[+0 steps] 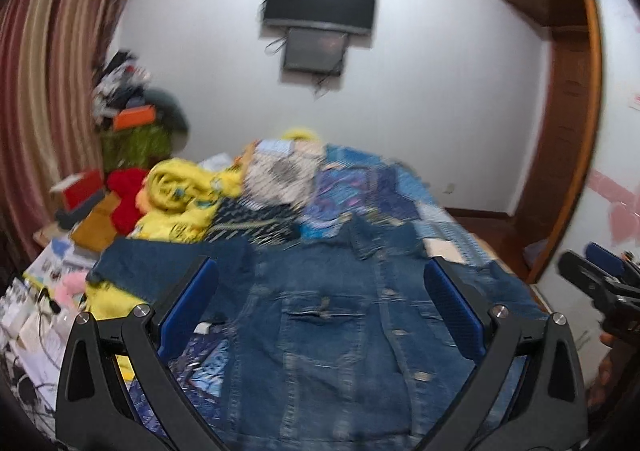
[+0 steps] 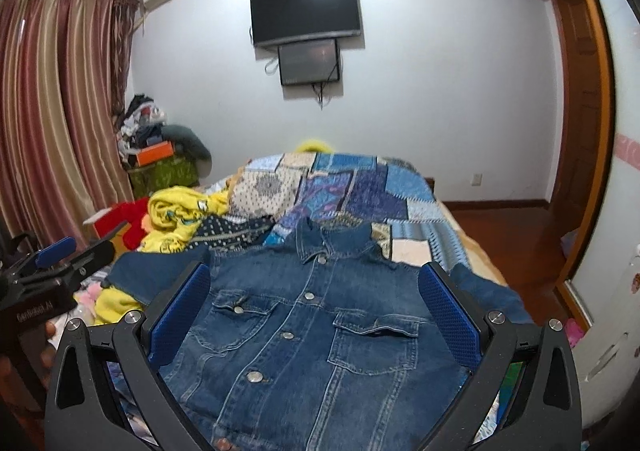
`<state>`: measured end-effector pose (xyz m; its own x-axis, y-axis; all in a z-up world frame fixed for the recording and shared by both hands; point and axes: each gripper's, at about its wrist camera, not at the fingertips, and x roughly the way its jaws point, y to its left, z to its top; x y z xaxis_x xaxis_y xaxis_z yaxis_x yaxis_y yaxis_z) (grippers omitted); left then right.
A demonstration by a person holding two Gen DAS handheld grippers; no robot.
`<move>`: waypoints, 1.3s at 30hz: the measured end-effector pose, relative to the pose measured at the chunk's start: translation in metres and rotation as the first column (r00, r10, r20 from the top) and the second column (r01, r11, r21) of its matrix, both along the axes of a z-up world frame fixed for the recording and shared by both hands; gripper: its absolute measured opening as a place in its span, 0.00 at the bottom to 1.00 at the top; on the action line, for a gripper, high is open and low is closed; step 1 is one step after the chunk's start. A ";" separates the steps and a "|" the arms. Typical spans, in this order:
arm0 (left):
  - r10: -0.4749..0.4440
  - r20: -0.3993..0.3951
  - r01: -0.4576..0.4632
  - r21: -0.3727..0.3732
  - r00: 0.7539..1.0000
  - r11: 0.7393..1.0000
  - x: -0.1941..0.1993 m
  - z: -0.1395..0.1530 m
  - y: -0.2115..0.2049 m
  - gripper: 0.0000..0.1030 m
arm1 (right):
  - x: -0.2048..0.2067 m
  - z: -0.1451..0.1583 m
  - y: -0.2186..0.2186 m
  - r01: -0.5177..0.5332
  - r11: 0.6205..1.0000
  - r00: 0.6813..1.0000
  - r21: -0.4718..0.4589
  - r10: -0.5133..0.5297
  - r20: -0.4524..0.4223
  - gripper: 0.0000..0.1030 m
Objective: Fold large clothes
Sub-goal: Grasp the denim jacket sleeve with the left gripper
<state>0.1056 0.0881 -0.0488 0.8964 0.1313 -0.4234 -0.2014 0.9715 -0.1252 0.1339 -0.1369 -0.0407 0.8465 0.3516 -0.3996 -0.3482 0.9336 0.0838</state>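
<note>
Both grippers, left (image 1: 320,311) and right (image 2: 314,311), hover with jaws wide and empty above the jacket (image 2: 316,331). It lies buttoned, front up, spread flat on the bed (image 2: 420,207), likely ready for a first fold.

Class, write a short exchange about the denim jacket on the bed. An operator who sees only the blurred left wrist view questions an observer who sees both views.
Operator: My picture is smeared. Is the jacket fastened?
Observer: Yes. The right wrist view shows the denim jacket lying front up, closed, with metal buttons down the middle.
Operator: I see only a sliver of the right gripper. Is it holding cloth?
Observer: No. The right gripper is open over the jacket, with its fingers wide apart and nothing clamped between them.
</note>
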 end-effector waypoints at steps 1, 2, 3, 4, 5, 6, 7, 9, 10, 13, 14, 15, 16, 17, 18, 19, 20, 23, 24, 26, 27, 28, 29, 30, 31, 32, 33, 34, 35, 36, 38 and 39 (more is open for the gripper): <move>0.025 -0.023 -0.025 -0.001 0.999 1.000 0.010 -0.007 0.012 1.00 | 0.007 -0.004 0.001 -0.001 1.000 1.000 -0.002 0.001 -0.016 1.00; 0.043 -0.045 -0.043 -0.002 0.998 0.999 0.019 -0.013 0.023 1.00 | 0.019 -0.010 0.002 -0.004 1.000 0.999 -0.003 0.004 -0.045 1.00; 0.064 -0.071 -0.064 -0.003 0.995 0.998 0.028 -0.019 0.034 1.00 | 0.028 -0.014 0.003 -0.005 1.000 0.998 -0.001 0.005 -0.066 1.00; 0.089 -0.104 -0.090 -0.004 0.991 0.996 0.038 -0.028 0.048 1.00 | 0.036 -0.017 0.003 -0.003 1.000 0.996 0.000 0.003 -0.087 1.00; 0.106 -0.132 -0.107 -0.005 0.986 0.994 0.047 -0.036 0.061 1.00 | 0.048 -0.024 0.003 0.005 1.000 0.993 -0.001 -0.005 -0.121 1.00; 0.121 -0.154 -0.123 -0.005 0.981 0.992 0.054 -0.042 0.072 1.00 | 0.057 -0.029 0.004 0.013 1.000 0.990 -0.004 -0.013 -0.143 1.00; 0.149 -0.186 -0.153 -0.008 0.971 0.988 0.063 -0.052 0.088 1.00 | 0.064 -0.033 0.005 0.020 1.000 0.986 -0.010 -0.021 -0.163 1.00; 0.210 -0.234 -0.214 0.007 0.949 0.977 0.075 -0.068 0.111 1.00 | 0.083 -0.044 0.006 0.048 0.998 0.976 -0.038 -0.055 -0.212 1.00; 0.227 -0.262 -0.232 0.010 0.938 0.973 0.081 -0.079 0.126 1.00 | 0.092 -0.050 0.007 0.062 0.997 0.970 -0.055 -0.073 -0.232 1.00; 0.242 -0.342 -0.264 -0.018 0.908 0.964 0.095 -0.108 0.163 1.00 | 0.110 -0.061 0.009 0.090 0.991 0.955 -0.101 -0.114 -0.272 1.00; 0.243 -0.371 -0.275 -0.036 0.896 0.961 0.099 -0.119 0.176 1.00 | 0.116 -0.066 0.010 0.099 0.988 0.950 -0.116 -0.128 -0.286 1.00; 0.236 -0.393 -0.279 -0.055 0.889 0.959 0.103 -0.128 0.186 1.00 | 0.121 -0.071 0.010 0.105 0.986 0.943 -0.130 -0.141 -0.302 1.00; 0.221 -0.417 -0.281 -0.088 0.882 0.956 0.106 -0.141 0.199 1.00 | 0.124 -0.073 0.011 0.106 0.985 0.938 -0.137 -0.145 -0.314 1.00; 0.206 -0.434 -0.282 -0.119 0.877 0.952 0.108 -0.152 0.210 1.00 | 0.129 -0.077 0.012 0.108 0.983 0.931 -0.147 -0.152 -0.333 1.00; 0.195 -0.448 -0.286 -0.143 0.873 0.948 0.108 -0.158 0.216 1.00 | 0.135 -0.081 0.013 0.111 0.981 0.923 -0.161 -0.161 -0.349 1.00; 0.191 -0.467 -0.299 -0.168 0.864 0.939 0.108 -0.168 0.226 1.00 | 0.139 -0.084 0.014 0.113 0.979 0.919 -0.171 -0.168 -0.355 1.00; 0.185 -0.482 -0.310 -0.195 0.856 0.930 0.108 -0.178 0.236 1.00 | 0.142 -0.086 0.015 0.119 0.975 0.916 -0.188 -0.180 -0.357 1.00; 0.152 -0.510 -0.324 -0.267 0.846 0.908 0.109 -0.200 0.256 1.00 | 0.153 -0.094 0.018 0.139 0.957 0.917 -0.255 -0.221 -0.331 1.00; 0.133 -0.511 -0.320 -0.299 0.849 0.899 0.110 -0.208 0.263 1.00 | 0.155 -0.097 0.020 0.127 0.953 0.918 -0.276 -0.218 -0.332 1.00; 0.099 -0.506 -0.315 -0.360 0.857 0.878 0.110 -0.216 0.272 0.97 | 0.161 -0.103 0.024 0.084 0.955 0.911 -0.286 -0.189 -0.367 1.00; 0.082 -0.497 -0.312 -0.400 0.864 0.862 0.110 -0.221 0.277 0.93 | 0.164 -0.105 0.025 0.067 0.957 0.904 -0.281 -0.177 -0.389 1.00; 0.065 -0.489 -0.311 -0.440 0.870 0.843 0.110 -0.226 0.283 0.90 | 0.166 -0.108 0.024 0.058 0.959 0.898 -0.277 -0.172 -0.405 1.00; 0.047 -0.483 -0.307 -0.476 0.875 0.824 0.111 -0.230 0.288 0.86 | 0.167 -0.110 0.024 0.054 0.961 0.893 -0.272 -0.169 -0.418 1.00; 0.033 -0.477 -0.304 -0.502 0.878 0.810 0.113 -0.233 0.291 0.84 | 0.169 -0.113 0.025 0.054 0.962 0.888 -0.266 -0.168 -0.427 1.00; 0.021 -0.469 -0.298 -0.526 0.883 0.796 0.116 -0.237 0.295 0.84 | 0.171 -0.114 0.024 0.054 0.963 0.885 -0.263 -0.168 -0.434 1.00; 0.016 -0.463 -0.296 -0.541 0.886 0.787 0.118 -0.239 0.298 0.84 | 0.172 -0.115 0.023 0.054 0.964 0.880 -0.261 -0.170 -0.444 1.00; 0.009 -0.459 -0.296 -0.558 0.888 0.776 0.120 -0.242 0.300 0.82 | 0.174 -0.117 0.023 0.053 0.965 0.875 -0.256 -0.168 -0.454 1.00; 0.002 -0.457 -0.297 -0.573 0.889 0.764 0.123 -0.244 0.302 0.79 | 0.175 -0.118 0.023 0.052 0.967 0.871 -0.248 -0.165 -0.462 1.00; -0.007 -0.456 -0.296 -0.587 0.890 0.754 0.126 -0.247 0.305 0.73 | 0.176 -0.118 0.023 0.051 0.970 0.867 -0.239 -0.161 -0.471 1.00; -0.014 -0.457 -0.297 -0.600 0.890 0.743 0.128 -0.249 0.307 0.70 | 0.176 -0.118 0.021 0.049 0.972 0.863 -0.228 -0.156 -0.480 1.00; -0.014 -0.466 -0.310 -0.611 0.885 0.729 0.135 -0.255 0.311 0.65 | 0.176 -0.118 0.020 0.051 0.977 0.857 -0.207 -0.149 -0.494 1.00; -0.011 -0.472 -0.318 -0.610 0.881 0.726 0.137 -0.256 0.313 0.61 | 0.176 -0.117 0.018 0.052 0.979 0.854 -0.200 -0.147 -0.499 1.00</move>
<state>0.2424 0.4007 -0.3050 0.6003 -0.2055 -0.7730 -0.5305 0.6210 -0.5770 0.3095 -0.1185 -0.1582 0.5339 0.1618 -0.8299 -0.2054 0.9769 0.0583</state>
